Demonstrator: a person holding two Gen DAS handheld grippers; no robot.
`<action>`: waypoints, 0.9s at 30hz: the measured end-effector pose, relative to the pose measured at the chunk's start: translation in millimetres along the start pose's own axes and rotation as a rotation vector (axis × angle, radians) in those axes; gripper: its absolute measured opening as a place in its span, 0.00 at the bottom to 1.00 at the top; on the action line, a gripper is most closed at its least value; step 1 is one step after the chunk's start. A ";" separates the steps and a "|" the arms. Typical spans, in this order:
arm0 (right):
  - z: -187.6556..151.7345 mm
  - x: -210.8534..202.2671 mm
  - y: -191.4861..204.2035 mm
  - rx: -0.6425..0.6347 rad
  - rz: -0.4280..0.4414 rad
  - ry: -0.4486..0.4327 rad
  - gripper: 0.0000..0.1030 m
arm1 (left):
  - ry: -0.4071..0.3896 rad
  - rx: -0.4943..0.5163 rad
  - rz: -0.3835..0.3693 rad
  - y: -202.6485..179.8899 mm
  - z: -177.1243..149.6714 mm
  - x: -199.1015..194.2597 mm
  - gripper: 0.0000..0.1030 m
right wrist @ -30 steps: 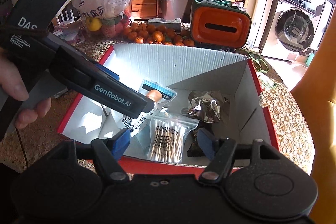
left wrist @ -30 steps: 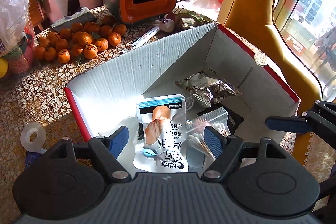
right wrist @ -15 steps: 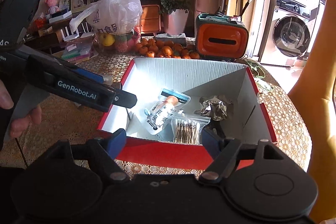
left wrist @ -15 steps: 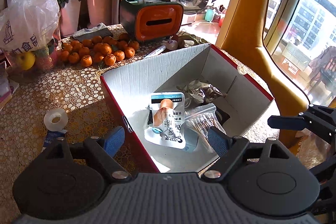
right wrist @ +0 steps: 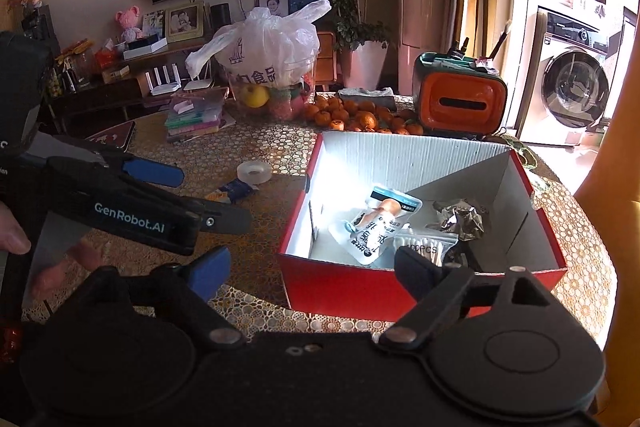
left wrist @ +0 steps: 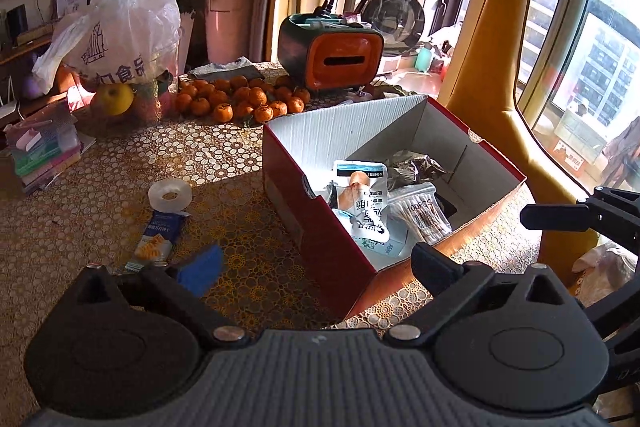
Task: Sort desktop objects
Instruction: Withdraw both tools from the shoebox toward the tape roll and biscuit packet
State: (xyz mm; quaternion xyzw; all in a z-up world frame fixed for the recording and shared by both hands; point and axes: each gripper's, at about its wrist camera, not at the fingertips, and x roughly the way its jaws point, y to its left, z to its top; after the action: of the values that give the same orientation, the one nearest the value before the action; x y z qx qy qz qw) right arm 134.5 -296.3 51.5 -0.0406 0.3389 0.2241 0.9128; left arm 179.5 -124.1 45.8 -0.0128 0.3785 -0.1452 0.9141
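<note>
A red cardboard box (left wrist: 320,227) (right wrist: 360,287) stands on the patterned table, holding a white snack pouch (left wrist: 362,201) (right wrist: 376,223), a bag of cotton swabs (left wrist: 420,213) (right wrist: 424,247) and a crumpled foil wrapper (left wrist: 416,167) (right wrist: 460,219). Left of the box lie a clear tape roll (left wrist: 170,193) (right wrist: 254,172) and a small blue snack packet (left wrist: 160,239) (right wrist: 232,191). My left gripper (left wrist: 316,269) (right wrist: 192,195) is open and empty, above the table near the packet. My right gripper (right wrist: 312,271) is open and empty in front of the box's near wall.
Several mandarins (left wrist: 240,101) lie at the back beside an orange tissue holder (left wrist: 332,57) (right wrist: 460,99). A white plastic bag of fruit (left wrist: 116,43) (right wrist: 268,63) and a stack of notebooks (left wrist: 44,147) stand at the back left. A yellow chair (left wrist: 500,67) rises right of the table.
Both grippers have pulled back and up from over the box. The left one has swung left, bringing the tape roll and blue packet into view.
</note>
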 end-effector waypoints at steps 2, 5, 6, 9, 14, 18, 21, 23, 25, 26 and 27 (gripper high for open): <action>1.0 0.1 6.3 0.005 0.011 -0.004 0.87 | -0.010 -0.019 0.007 7.7 -4.2 -7.6 0.99; 2.9 0.2 15.7 0.018 0.029 -0.017 0.88 | -0.022 -0.024 0.034 18.3 -11.2 -17.6 0.99; 3.4 0.3 19.1 0.023 0.033 -0.022 0.88 | -0.025 -0.029 0.040 22.2 -13.3 -20.8 0.99; 5.8 2.5 28.3 0.031 0.038 -0.034 0.88 | -0.037 -0.044 0.046 32.4 -18.4 -29.1 0.99; 11.5 9.9 41.1 0.035 0.049 -0.038 0.88 | -0.049 -0.030 0.082 45.9 -27.7 -39.2 0.99; 19.9 20.3 48.9 0.043 0.052 -0.040 0.88 | -0.053 -0.044 0.105 64.2 -36.1 -42.7 0.99; 28.3 30.5 55.5 0.047 0.058 -0.041 0.88 | -0.070 -0.073 0.126 81.1 -42.5 -44.6 0.99; 33.8 40.5 61.2 0.043 0.063 -0.035 0.88 | -0.072 -0.093 0.129 93.9 -45.6 -44.2 0.99; 37.9 51.2 66.3 0.034 0.071 -0.027 0.88 | -0.076 -0.119 0.128 106.5 -48.0 -43.1 0.99; 39.9 56.6 68.8 0.032 0.073 -0.023 0.88 | -0.080 -0.129 0.128 113.0 -48.6 -41.3 0.99; 42.3 62.4 71.5 0.030 0.075 -0.018 0.88 | -0.087 -0.133 0.138 118.2 -48.9 -39.4 0.99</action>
State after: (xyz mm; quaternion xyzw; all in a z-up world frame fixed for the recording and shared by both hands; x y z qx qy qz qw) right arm 170.5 -198.9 49.7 -0.0120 0.3353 0.2535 0.9073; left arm 149.2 4.1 22.3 -0.0538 0.3474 -0.0556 0.9345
